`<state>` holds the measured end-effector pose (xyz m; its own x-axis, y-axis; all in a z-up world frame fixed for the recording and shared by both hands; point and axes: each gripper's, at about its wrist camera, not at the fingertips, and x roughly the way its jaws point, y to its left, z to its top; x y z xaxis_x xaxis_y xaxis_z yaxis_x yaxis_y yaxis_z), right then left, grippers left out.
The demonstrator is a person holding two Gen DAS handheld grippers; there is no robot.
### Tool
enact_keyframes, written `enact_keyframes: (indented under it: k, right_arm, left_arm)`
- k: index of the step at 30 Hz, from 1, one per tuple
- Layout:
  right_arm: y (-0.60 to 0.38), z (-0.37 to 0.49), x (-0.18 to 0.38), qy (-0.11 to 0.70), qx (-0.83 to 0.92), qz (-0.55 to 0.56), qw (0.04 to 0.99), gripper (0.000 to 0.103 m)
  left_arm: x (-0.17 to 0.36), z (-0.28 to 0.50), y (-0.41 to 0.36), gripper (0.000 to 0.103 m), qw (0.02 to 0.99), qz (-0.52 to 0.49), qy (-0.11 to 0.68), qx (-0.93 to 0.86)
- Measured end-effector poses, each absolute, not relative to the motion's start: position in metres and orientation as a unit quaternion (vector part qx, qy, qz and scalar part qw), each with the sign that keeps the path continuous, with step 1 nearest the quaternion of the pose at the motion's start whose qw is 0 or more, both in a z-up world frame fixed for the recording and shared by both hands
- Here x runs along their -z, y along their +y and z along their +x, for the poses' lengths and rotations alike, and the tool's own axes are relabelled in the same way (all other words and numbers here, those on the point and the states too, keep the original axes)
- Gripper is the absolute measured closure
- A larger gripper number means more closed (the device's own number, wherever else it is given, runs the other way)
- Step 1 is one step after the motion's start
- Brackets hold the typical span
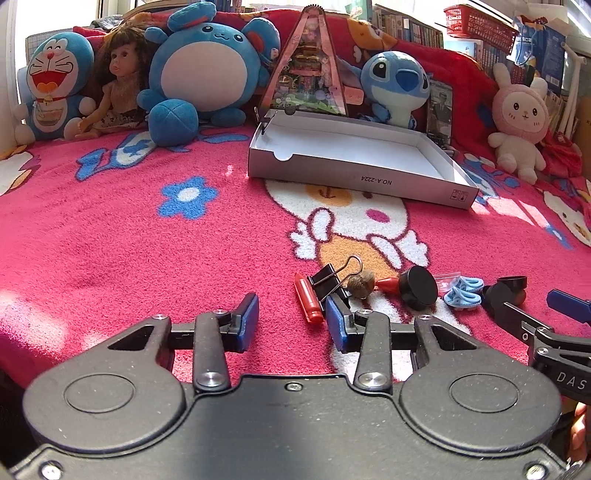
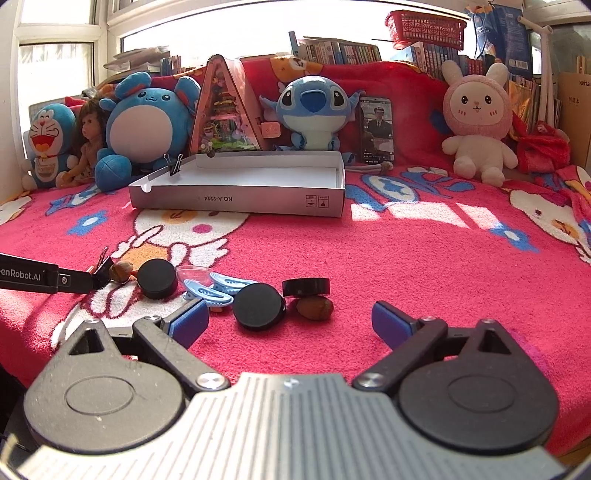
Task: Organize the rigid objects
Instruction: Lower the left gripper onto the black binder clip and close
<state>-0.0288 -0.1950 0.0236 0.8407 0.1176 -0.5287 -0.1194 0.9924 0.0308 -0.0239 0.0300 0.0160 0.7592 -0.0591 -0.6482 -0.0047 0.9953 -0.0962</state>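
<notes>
Small rigid items lie in a row on the pink blanket: a red lipstick-like tube (image 1: 308, 300), a black binder clip (image 1: 330, 282), a brown nut (image 1: 360, 284), a black round cap (image 1: 419, 288) and blue toy sandals (image 1: 463, 291). In the right wrist view there are two black caps (image 2: 158, 277) (image 2: 259, 306), the sandals (image 2: 218, 290), a black ring (image 2: 306, 286) and a nut (image 2: 314, 307). My left gripper (image 1: 291, 325) is open and empty, just short of the tube. My right gripper (image 2: 290, 325) is open and empty, just short of the cap and nut. A shallow white box (image 1: 369, 162) (image 2: 243, 192) stands open behind.
Plush toys, a doll (image 1: 114, 81) and a triangular toy house (image 1: 312, 62) line the back. A binder clip (image 2: 176, 164) is clipped on the box's left rim. A phone (image 2: 376, 129) leans behind the box. Bookshelves and a red basket (image 2: 426, 27) are beyond.
</notes>
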Motion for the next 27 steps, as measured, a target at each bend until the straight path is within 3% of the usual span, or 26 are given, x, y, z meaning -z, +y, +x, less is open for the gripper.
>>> enact_keyframes:
  k: [5, 7, 10, 27]
  right_arm:
    - [-0.188, -0.032, -0.025, 0.268, -0.072, -0.006, 0.961, 0.026]
    - [-0.185, -0.031, -0.024, 0.272, -0.072, -0.007, 0.960, 0.042]
    - [-0.184, -0.030, -0.022, 0.281, -0.081, -0.005, 0.956, 0.052]
    - [-0.183, -0.018, -0.017, 0.302, -0.067, -0.009, 0.951, 0.054]
  left_arm:
    - [-0.015, -0.024, 0.035, 0.069, 0.939, -0.033, 0.343, 0.002]
    - [-0.012, -0.021, 0.039, 0.069, 0.937, -0.031, 0.348, -0.005]
    - [-0.009, -0.016, 0.042, 0.069, 0.936, -0.032, 0.352, -0.007]
    - [-0.012, -0.004, 0.050, 0.066, 0.939, -0.032, 0.342, -0.012]
